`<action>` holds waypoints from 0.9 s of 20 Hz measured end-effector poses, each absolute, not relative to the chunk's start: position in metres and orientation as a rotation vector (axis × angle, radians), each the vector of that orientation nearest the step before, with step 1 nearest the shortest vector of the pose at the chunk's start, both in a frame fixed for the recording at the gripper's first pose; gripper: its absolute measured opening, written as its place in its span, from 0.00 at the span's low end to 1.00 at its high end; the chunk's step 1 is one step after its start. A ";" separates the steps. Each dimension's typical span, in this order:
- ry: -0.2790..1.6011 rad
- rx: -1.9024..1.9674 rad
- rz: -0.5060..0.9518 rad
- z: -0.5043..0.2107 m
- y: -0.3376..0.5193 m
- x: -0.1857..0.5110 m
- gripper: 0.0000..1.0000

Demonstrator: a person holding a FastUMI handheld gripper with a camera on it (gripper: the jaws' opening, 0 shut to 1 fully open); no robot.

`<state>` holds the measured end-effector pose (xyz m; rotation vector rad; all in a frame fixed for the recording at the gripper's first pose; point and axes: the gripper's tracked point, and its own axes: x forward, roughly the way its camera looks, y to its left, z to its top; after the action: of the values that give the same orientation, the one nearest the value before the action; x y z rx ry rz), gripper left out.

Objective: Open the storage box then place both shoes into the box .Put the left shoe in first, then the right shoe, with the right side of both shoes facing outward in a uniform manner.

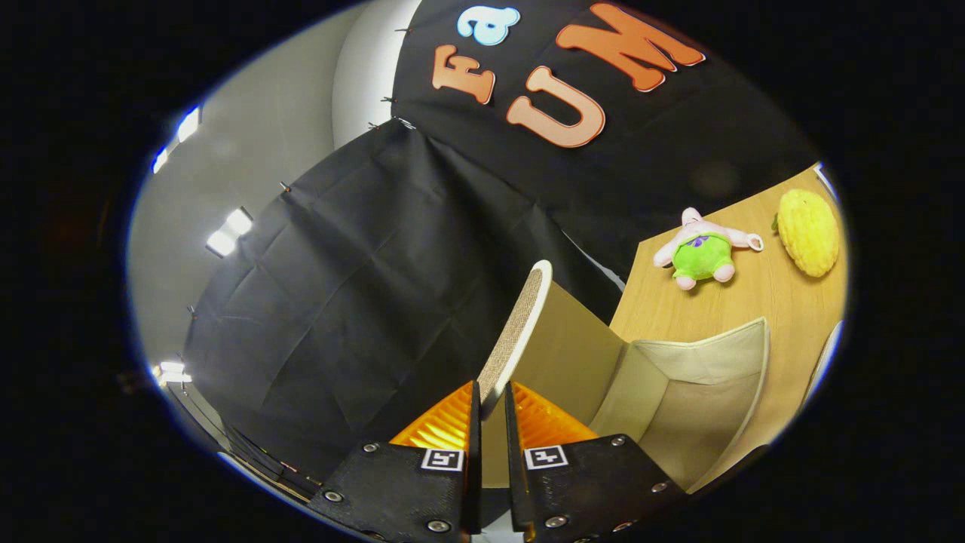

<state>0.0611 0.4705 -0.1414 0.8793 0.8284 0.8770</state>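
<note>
My gripper is shut on the edge of the storage box lid, a thin beige panel with a woven-textured edge. The lid stands lifted, rising from between my fingers and hinged back from the box. To the right of the fingers, the beige fabric storage box lies open, its pale inside walls bare. The view is strongly tilted.
The box rests on a light wooden table. Beyond the box lie a pink and green plush toy and a yellow plush corn. Black cloth walls close the booth behind and to the left of the lid.
</note>
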 end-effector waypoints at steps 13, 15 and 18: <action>0.944 0.777 0.947 -0.151 0.561 0.030 0.48; 0.908 0.732 0.915 -0.156 0.536 0.033 0.60; 0.885 0.623 0.838 -0.171 0.479 0.039 0.74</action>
<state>0.0389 0.4794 -0.1708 0.6231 0.8852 0.8376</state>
